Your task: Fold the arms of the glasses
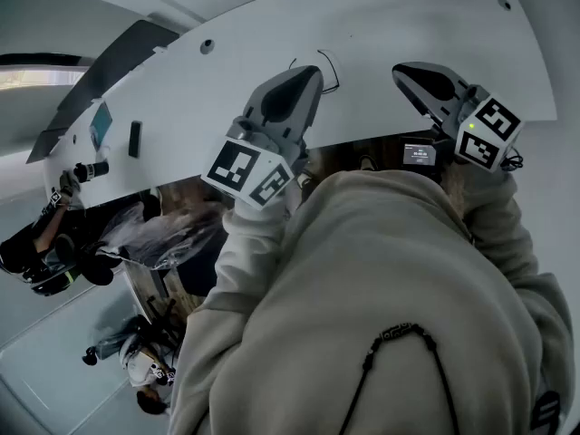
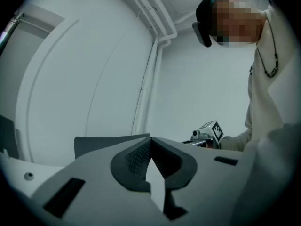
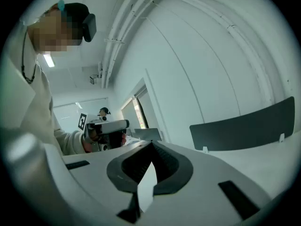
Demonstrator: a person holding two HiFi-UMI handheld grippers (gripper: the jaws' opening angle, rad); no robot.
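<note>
Above the worktop [image 1: 390, 34], left gripper [image 1: 304, 75] and right gripper [image 1: 408, 71]: jaws fully shut, empty. No glasses clearly visible; folding looks unstarted, 2 arms to do.

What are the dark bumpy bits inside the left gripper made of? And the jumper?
On the left gripper, the pads are dark, matte, with a fine grid of bumps: probably rubber or plastic. The jumper looks like soft beige fabric: it creases.
</note>
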